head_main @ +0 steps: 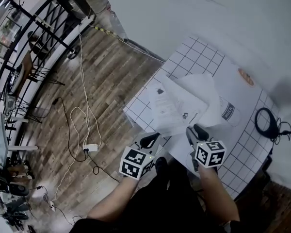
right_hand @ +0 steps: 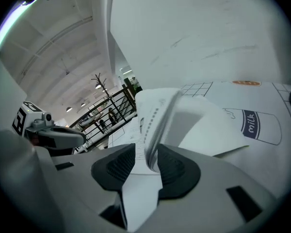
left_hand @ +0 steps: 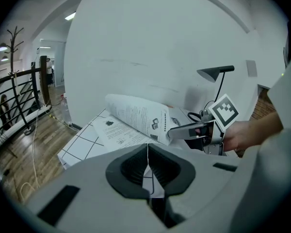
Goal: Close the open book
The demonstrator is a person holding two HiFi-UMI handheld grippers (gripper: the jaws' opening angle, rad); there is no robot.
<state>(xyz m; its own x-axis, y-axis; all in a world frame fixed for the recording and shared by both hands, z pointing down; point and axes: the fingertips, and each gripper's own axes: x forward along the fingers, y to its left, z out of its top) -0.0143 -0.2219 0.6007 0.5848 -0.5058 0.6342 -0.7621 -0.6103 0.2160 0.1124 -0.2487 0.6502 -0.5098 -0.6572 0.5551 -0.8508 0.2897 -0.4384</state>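
Note:
The open book lies on the white gridded mat, near the table's front edge. My right gripper is at its near right edge, shut on a curved bundle of pages. That bundle stands lifted off the book and arches over the left-hand page. In the right gripper view it passes between the two dark pads of the right gripper. My left gripper is at the book's near left corner, and in its own view the left gripper is shut on a thin sheet seen edge-on.
A milk-carton drawing is printed on the mat right of the book. A black looped cable lies at the table's right end, by a desk lamp. Left of the table is wooden floor with cables, a power strip and a black railing.

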